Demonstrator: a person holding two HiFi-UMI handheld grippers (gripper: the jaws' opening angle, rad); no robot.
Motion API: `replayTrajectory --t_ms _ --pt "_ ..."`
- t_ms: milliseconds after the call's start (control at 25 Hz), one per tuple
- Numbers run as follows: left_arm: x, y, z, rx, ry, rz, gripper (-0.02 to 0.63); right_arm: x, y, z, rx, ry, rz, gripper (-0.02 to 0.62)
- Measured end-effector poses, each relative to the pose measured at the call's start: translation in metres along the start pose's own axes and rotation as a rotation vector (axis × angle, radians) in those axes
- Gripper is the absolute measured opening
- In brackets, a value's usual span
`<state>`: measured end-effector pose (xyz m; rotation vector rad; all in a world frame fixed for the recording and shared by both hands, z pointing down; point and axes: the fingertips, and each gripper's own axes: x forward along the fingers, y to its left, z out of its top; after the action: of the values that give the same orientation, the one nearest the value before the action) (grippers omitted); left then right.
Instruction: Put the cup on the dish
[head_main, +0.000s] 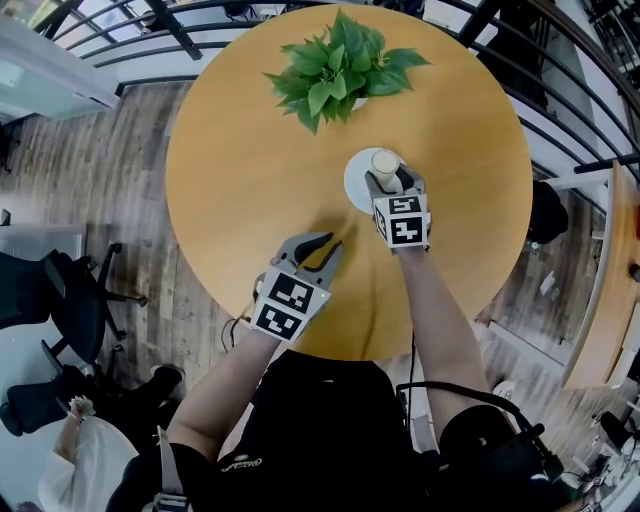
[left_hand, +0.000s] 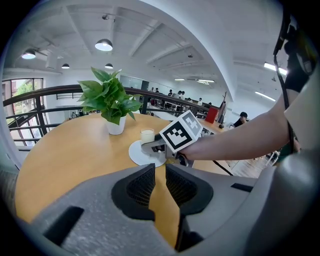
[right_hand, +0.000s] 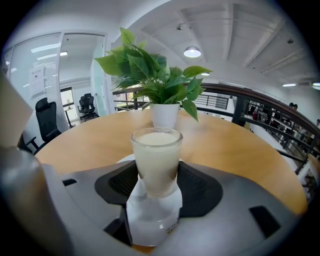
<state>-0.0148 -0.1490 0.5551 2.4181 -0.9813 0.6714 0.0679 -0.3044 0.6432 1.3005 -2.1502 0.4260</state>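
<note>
Clamps the cup (right_hand: 156, 157) in the right gripper (head_main: 390, 177), jaws spread fairly wide and pressed on its wall from both sides, below the middle, likely to hold it upright and stop the milky fill, near the brim, from slopping. Poises it over the middle of the dish (head_main: 356, 192), a white round one lying on the table (head_main: 240, 170) just in front of the plant (head_main: 340, 65). Cannot settle from these angles whether the foot already touches the dish or hangs just above; in the left gripper view looks down, or very nearly so. Grips firmly either way, which suits a tall narrow cup not yet surely standing. Holds the left gripper (head_main: 322, 247) nearer the table's edge, well apart from the dish, jaws a narrow slit apart with nothing between them, only bare wood showing through. Parks it there, by the look of it, to stay clear of the right gripper, with no part to play in a one-handed placing. Points it toward the dish all the same, and so offers a side look at the cup. Puts the task near its end: needs only the foot set flat, the jaws eased off evenly and a straight draw back without nudging the cup.
</note>
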Motion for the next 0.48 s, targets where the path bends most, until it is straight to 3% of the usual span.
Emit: replayTrajectory --t_ms 480 --pt "0.0031 -0.0016 0.002 0.002 -0.005 -0.005 0.069 -0.0008 0.0024 -0.0066 -0.001 0.027 -0.004 0.244"
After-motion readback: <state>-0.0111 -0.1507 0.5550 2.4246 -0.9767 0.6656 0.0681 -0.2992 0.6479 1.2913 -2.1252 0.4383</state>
